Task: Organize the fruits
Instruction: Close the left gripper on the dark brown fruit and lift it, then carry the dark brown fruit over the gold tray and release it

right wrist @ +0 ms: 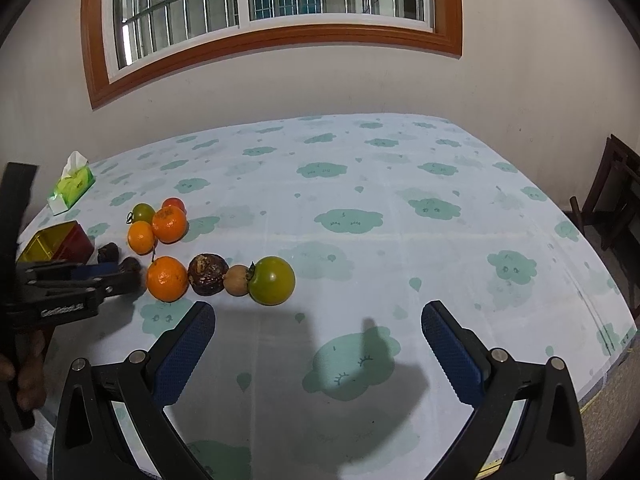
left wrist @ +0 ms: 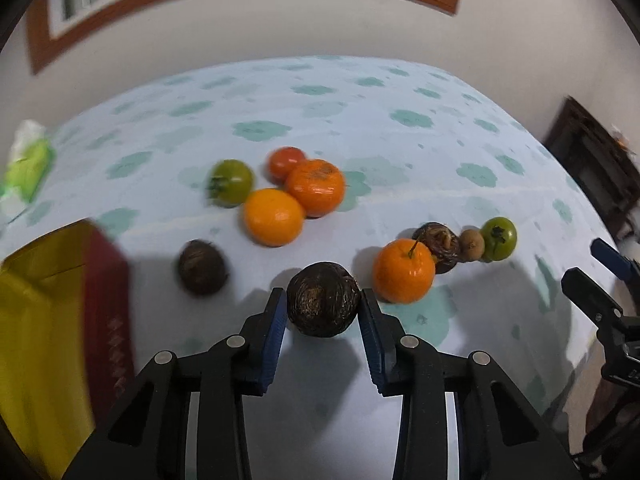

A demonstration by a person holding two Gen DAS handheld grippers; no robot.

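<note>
Tablecloth [right wrist: 400,240] with green cloud print covers the whole table; its right half and far edge lie bare, giving wide open room toward the right corner, while all the fruit crowds the left near portion. A dark chair [right wrist: 616,208] stands just past the right edge, and a window [right wrist: 256,4] sits in the wall beyond the far edge.

Left gripper [left wrist: 323,304] is clenched on a dark brown wrinkled fruit [left wrist: 323,305], both blue pads pressing its sides, the fruit resting on the cloth near the front edge. Just to its right lies a stemmed orange [left wrist: 403,271], which heads a touching row running rightward: a second brown fruit [left wrist: 440,246], a small tan fruit [left wrist: 472,244] and a green tomato [left wrist: 499,238]. This row blocks movement to the right of the grasped fruit.

To the left a third brown fruit [left wrist: 202,267] lies alone, and beyond it a red box with yellow interior [left wrist: 60,320] occupies the left near corner. Farther back sits a cluster: a plain orange [left wrist: 274,217], a deeper orange fruit [left wrist: 316,187], a red tomato [left wrist: 285,163] and another green tomato [left wrist: 232,182]. A green tissue pack [right wrist: 72,188] lies at the left edge.

Right gripper [right wrist: 318,340] is released, jaws spread wide over bare cloth in front of the row, nothing between them
</note>
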